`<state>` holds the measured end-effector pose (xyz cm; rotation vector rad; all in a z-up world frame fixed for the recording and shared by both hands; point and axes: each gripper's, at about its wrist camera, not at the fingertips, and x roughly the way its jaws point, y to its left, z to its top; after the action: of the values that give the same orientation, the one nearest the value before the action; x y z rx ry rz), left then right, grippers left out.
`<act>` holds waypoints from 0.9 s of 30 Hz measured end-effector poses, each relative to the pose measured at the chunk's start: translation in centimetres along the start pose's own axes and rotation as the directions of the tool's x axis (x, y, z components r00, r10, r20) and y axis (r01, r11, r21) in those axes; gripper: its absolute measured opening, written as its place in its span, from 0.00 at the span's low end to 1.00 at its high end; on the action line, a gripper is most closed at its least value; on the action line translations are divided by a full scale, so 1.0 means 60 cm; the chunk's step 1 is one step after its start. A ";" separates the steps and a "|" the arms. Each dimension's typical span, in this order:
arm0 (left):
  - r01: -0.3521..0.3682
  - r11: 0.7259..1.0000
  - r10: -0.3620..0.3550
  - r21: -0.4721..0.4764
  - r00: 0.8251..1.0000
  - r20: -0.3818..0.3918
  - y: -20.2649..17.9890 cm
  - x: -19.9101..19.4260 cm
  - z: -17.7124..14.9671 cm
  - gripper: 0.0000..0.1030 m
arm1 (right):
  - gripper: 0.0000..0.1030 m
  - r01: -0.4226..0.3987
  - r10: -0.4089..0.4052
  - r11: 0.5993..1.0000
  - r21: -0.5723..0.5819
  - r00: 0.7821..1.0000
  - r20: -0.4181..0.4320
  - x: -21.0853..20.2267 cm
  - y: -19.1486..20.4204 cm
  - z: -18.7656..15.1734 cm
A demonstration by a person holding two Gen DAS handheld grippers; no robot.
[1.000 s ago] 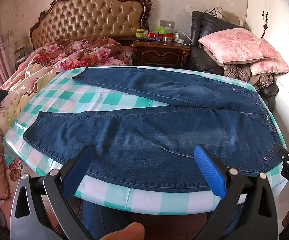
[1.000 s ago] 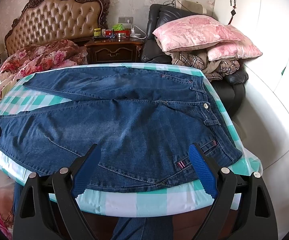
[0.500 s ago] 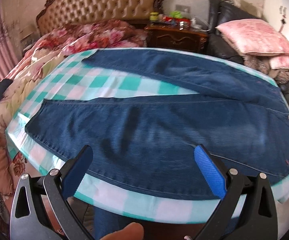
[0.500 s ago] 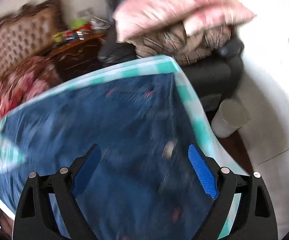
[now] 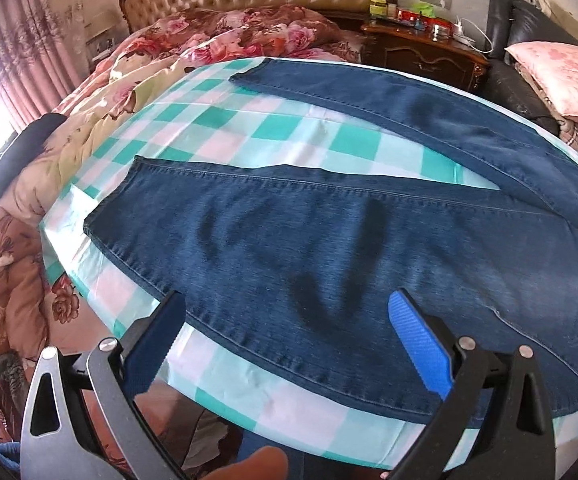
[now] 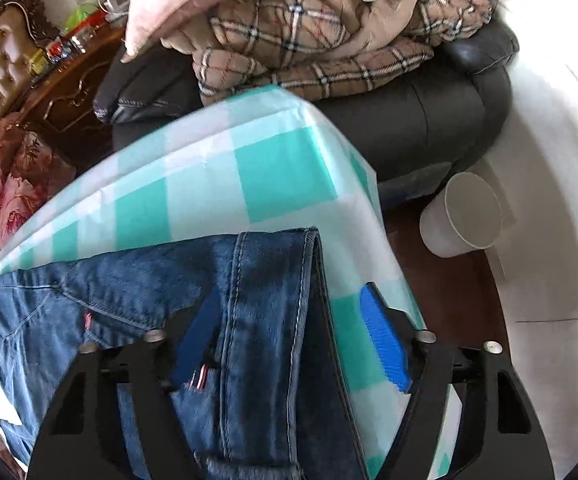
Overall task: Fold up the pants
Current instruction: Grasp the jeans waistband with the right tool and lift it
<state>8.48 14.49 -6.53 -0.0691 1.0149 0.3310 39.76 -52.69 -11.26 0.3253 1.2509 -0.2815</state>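
Blue jeans (image 5: 329, 240) lie flat on a table with a green-and-white checked cloth (image 5: 249, 128), legs spread apart toward the left. My left gripper (image 5: 285, 340) is open and empty, hovering over the near leg's lower edge. In the right wrist view the jeans' waistband (image 6: 273, 320) runs between the fingers of my right gripper (image 6: 289, 344), which is open and straddles the waistband at the table's right end. The left blue pad (image 6: 193, 340) is partly hidden by denim.
A bed with a floral quilt (image 5: 209, 40) stands behind the table on the left. A dark nightstand (image 5: 421, 48) and a black armchair (image 6: 429, 120) piled with pillows and plaid blankets stand behind and to the right. A white paper cup (image 6: 465, 216) lies on the floor.
My right gripper has swung right and down to the jeans' waist end, with the waistband now between its fingers. My left gripper has shifted left and closer over the near leg.
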 end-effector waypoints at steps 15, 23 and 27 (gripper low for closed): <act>0.187 0.982 -0.187 0.007 0.980 0.073 -0.040 -0.029 0.073 0.99 | 0.12 -0.201 0.307 0.936 -0.289 0.868 0.391 -0.300 0.068 -0.171; 0.573 0.810 -0.568 -0.127 0.820 0.078 -0.021 -0.001 0.134 0.98 | 0.11 -0.384 0.514 0.845 -0.371 0.773 0.371 -0.386 0.026 -0.469; 0.673 0.698 -0.688 -0.246 0.725 0.031 -0.025 0.090 0.184 0.83 | 0.11 -0.468 0.526 0.848 -0.248 0.803 0.282 -0.319 -0.005 -0.549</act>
<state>20.60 16.69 -5.38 -0.6739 0.9358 -0.2443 5.18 -39.50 -2.20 0.4295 0.7977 0.2200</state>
